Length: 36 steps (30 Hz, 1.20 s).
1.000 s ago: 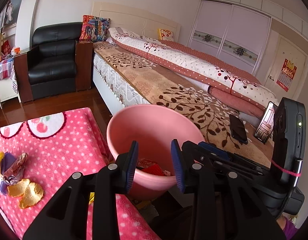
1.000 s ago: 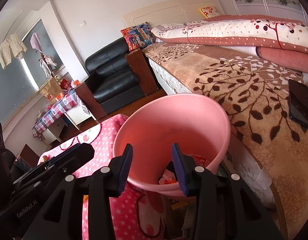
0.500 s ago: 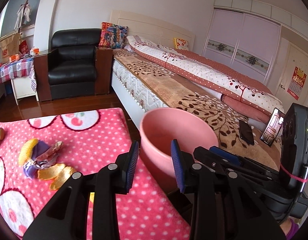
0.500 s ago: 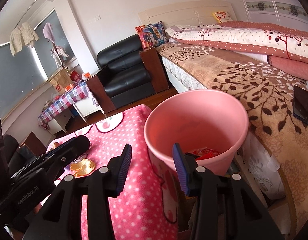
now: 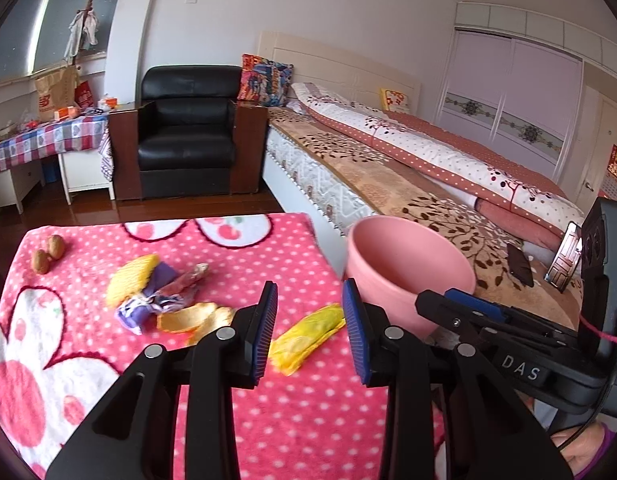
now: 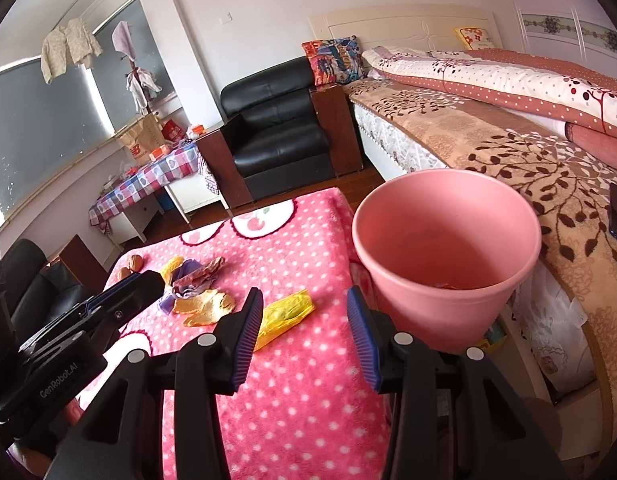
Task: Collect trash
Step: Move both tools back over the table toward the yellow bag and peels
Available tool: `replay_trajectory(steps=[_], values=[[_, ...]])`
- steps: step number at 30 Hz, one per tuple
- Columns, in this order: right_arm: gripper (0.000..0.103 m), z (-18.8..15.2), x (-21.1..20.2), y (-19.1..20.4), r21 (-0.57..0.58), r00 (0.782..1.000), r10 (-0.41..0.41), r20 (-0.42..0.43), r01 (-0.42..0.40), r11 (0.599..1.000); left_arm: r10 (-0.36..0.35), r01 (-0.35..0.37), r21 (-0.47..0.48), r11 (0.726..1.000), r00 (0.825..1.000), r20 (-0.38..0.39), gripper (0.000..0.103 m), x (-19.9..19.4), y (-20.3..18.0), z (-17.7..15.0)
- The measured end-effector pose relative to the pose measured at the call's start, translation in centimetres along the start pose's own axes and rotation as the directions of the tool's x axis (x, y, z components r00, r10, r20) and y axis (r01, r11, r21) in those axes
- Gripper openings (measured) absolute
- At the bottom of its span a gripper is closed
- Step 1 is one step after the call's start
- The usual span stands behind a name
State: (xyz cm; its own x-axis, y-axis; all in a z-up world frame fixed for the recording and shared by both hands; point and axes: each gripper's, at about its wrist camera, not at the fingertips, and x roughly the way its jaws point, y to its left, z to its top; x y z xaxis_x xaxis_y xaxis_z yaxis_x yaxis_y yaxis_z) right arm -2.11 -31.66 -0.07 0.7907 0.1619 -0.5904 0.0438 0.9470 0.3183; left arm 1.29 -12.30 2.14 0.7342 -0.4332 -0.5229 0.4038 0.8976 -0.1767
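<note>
A pink bin (image 5: 404,276) (image 6: 444,256) stands off the right edge of a table under a pink dotted cloth (image 5: 188,400) (image 6: 300,400). On the cloth lie a yellow wrapper (image 5: 308,334) (image 6: 286,314), orange peel (image 5: 192,318) (image 6: 206,306), a purple and red wrapper (image 5: 156,292) (image 6: 196,276), a yellow peel (image 5: 132,276) and two walnuts (image 5: 46,254) (image 6: 132,264). My left gripper (image 5: 310,334) hangs open above the yellow wrapper, nothing between its fingers. My right gripper (image 6: 304,334) is open too, just right of that wrapper and left of the bin.
A bed (image 5: 388,184) with a leaf-patterned blanket runs along the right, with a dark phone (image 5: 518,266) on it. A black armchair (image 5: 188,136) stands behind the table. A side table with a checked cloth (image 5: 40,140) stands at the far left.
Both grippers have swung left, away from above the bin and over the pink cloth. The trash on the cloth has come into the middle of both views. Both stay open and hold nothing.
</note>
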Motion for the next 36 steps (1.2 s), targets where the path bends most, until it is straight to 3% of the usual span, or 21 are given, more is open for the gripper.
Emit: replay_trajectory(steps=[13,23,31,36], values=[[0.043,-2.2,3.1,2.0,0.0,0.995,0.021,-0.098,-0.021,1.0,0.075,-0.076,-0.037,0.996,0.997,-0.022,0.034,-1.6,5.5,-3.2],[0.048,-3.0,6.1,3.3,0.005,0.987,0.035,-0.155,-0.034,0.999,0.125,-0.133,-0.097,0.986,0.989,-0.085,0.034,-0.4,9.4,-4.5],[0.053,-2.6,8.1,3.8,0.034,0.984,0.028,-0.177,-0.023,0.999,0.127,-0.146,-0.139,0.979,0.983,-0.135,0.034,1.8,10.8,-4.1],[0.053,-2.5,9.2,3.5,0.064,0.981,0.014,-0.193,-0.001,0.998,0.084,-0.121,-0.191,0.974,0.978,-0.193,0.034,3.6,11.5,-3.9]])
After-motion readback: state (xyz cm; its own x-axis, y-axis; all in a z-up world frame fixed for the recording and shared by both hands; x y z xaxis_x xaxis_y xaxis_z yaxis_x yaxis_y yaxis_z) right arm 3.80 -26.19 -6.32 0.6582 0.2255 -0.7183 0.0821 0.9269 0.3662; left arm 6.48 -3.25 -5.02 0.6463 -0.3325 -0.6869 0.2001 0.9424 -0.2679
